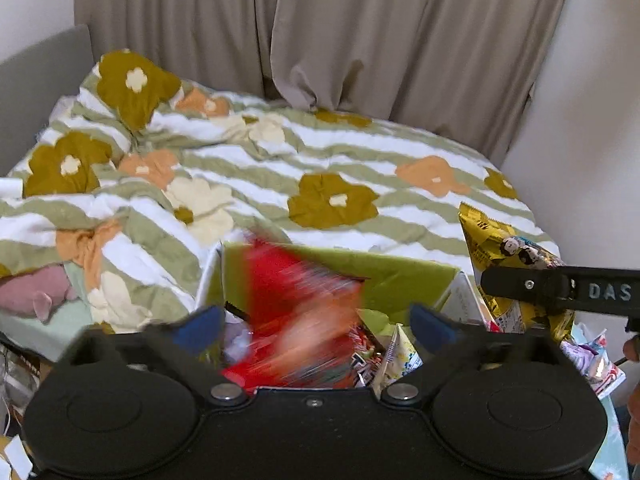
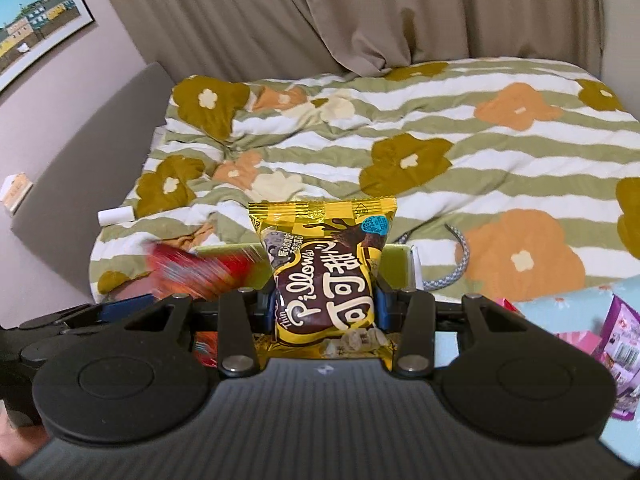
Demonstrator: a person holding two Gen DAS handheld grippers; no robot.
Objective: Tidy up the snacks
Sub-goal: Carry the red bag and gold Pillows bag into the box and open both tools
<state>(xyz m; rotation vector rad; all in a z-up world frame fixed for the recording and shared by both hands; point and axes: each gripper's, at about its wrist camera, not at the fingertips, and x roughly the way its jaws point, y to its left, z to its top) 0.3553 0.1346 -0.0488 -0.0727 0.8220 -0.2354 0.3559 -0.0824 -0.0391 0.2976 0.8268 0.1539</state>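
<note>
My left gripper [image 1: 316, 326] stands open, its blue pads wide apart. Between them a red snack bag [image 1: 296, 308] shows as a blur, touching neither pad, over a green-lined box [image 1: 400, 276] that holds several small packets. From the right wrist view the same red bag [image 2: 192, 272] is a blur at the box's [image 2: 394, 264] left end. My right gripper [image 2: 324, 304] is shut on a yellow cocoa "Pillows" packet [image 2: 324, 280], held upright just in front of the box. That packet [image 1: 504, 248] also appears at the right of the left wrist view.
The box sits at the near edge of a bed with a green-striped floral quilt [image 2: 440, 128]; curtains [image 1: 360, 40] hang behind. Pink and purple snack packets [image 2: 616, 344] lie on a light blue cloth at the right. A grey braided cable [image 2: 460, 256] rests on the quilt.
</note>
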